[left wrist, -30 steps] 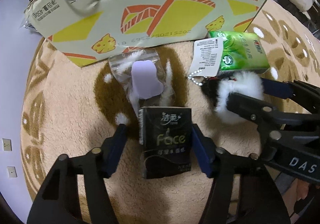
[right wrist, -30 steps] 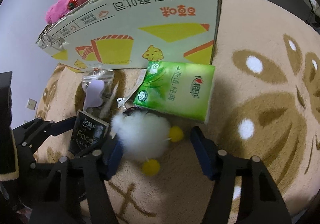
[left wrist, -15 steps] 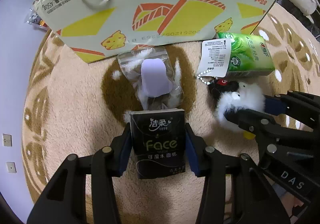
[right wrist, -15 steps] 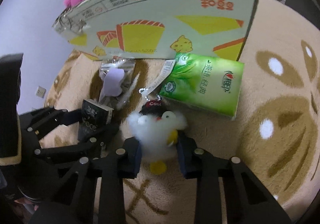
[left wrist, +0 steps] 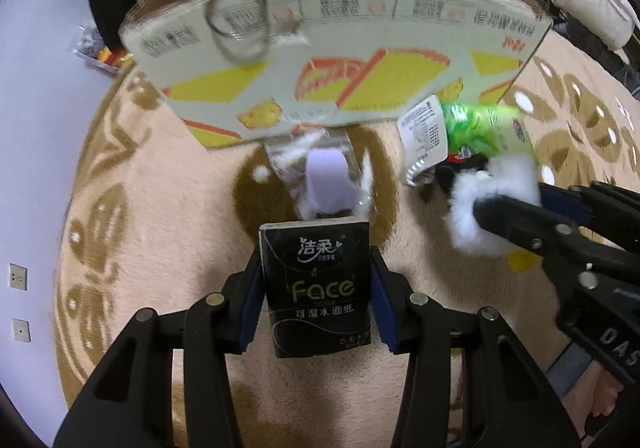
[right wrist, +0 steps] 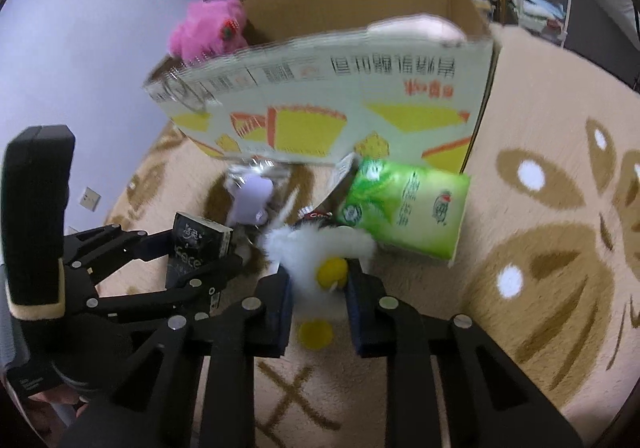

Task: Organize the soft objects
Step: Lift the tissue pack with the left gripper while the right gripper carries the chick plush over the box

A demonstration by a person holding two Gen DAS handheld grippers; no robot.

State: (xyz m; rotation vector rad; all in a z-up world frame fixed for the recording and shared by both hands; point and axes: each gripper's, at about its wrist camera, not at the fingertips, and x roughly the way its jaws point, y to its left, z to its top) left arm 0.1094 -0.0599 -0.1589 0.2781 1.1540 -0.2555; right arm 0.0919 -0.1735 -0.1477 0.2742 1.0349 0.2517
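Note:
My left gripper (left wrist: 316, 284) is shut on a black tissue pack (left wrist: 316, 284) and holds it above the rug; the pack also shows in the right wrist view (right wrist: 198, 248). My right gripper (right wrist: 318, 288) is shut on a white fluffy plush toy (right wrist: 320, 252) with yellow beak and feet, also seen in the left wrist view (left wrist: 492, 203). A green tissue pack (right wrist: 404, 207) and a clear bag with a lilac soft item (left wrist: 326, 179) lie on the rug by the open cardboard box (right wrist: 340, 111). A pink plush (right wrist: 208, 31) sits in the box.
The beige patterned rug (right wrist: 540, 268) spreads around. Shelves and bedding stand behind the box. A metal ring (left wrist: 238, 27) hangs at the box's front wall. A paper tag (left wrist: 424, 135) dangles from the white plush.
Both grippers closed on their objects and lifted them up off the rug, toward the box. The box's open top has come into view.

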